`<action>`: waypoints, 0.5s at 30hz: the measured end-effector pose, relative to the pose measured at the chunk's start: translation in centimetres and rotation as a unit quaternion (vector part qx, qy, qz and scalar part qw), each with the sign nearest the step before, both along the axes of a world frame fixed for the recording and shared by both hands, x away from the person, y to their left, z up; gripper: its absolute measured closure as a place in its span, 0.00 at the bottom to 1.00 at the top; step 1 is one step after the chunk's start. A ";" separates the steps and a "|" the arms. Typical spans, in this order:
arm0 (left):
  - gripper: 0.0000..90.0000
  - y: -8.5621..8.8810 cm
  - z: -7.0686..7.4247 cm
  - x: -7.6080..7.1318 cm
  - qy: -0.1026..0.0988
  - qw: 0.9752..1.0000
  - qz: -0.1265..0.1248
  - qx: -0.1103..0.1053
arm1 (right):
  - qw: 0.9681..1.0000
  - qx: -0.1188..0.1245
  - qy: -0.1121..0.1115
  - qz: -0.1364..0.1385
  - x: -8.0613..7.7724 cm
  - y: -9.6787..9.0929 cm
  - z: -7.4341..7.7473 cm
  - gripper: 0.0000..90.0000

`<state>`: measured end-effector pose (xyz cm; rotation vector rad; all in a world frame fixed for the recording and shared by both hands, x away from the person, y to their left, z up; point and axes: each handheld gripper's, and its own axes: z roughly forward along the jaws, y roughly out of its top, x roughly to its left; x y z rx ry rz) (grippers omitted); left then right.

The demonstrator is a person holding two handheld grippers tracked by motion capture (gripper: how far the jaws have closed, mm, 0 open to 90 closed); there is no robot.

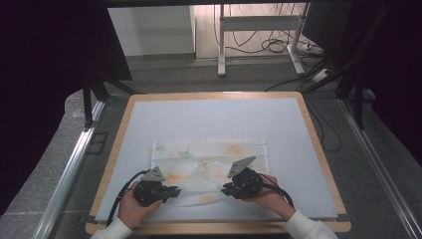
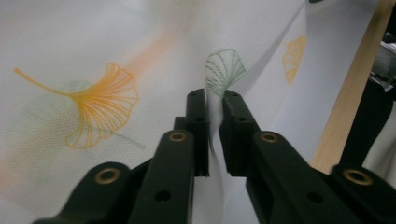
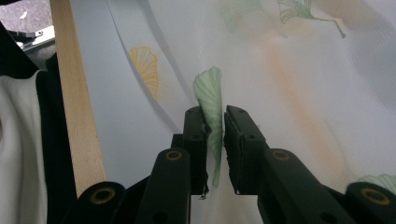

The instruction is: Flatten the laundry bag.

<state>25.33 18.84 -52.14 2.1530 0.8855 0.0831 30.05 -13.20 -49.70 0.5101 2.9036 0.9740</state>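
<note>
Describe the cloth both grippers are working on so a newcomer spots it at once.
On the wood-rimmed table with its pale grey top, look at the near half. There lies a thin white cloth printed with orange and green ginkgo leaves, its near edge pinched by the left gripper and right gripper. It is the only patterned thing there.

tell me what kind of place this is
Probably a lab or test room: a wooden table with a white mat, a bare desk frame, and loose cables on the floor.
</note>
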 end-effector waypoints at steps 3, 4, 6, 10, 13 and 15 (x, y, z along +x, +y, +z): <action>0.99 0.3 0.2 0.0 -0.002 1.000 0.004 -0.007 | 1.000 0.003 -0.003 -0.005 0.1 -0.4 0.4 0.82; 0.99 0.3 0.3 0.0 -0.002 1.000 0.005 -0.009 | 1.000 0.003 -0.003 -0.005 0.1 -0.4 0.4 0.82; 0.99 0.3 0.3 0.0 -0.001 1.000 0.005 -0.011 | 1.000 0.003 -0.005 -0.006 0.1 -0.4 0.5 0.81; 1.00 0.4 0.4 0.0 -0.004 1.000 0.007 -0.010 | 1.000 -0.003 -0.009 -0.007 0.0 -0.4 0.4 0.85; 1.00 0.7 0.5 0.0 -0.005 1.000 0.010 -0.012 | 1.000 -0.011 -0.015 -0.012 0.0 -0.6 0.4 0.88; 1.00 0.8 0.5 0.0 -0.005 1.000 0.013 -0.016 | 1.000 -0.010 -0.015 -0.018 0.0 -1.0 0.5 0.92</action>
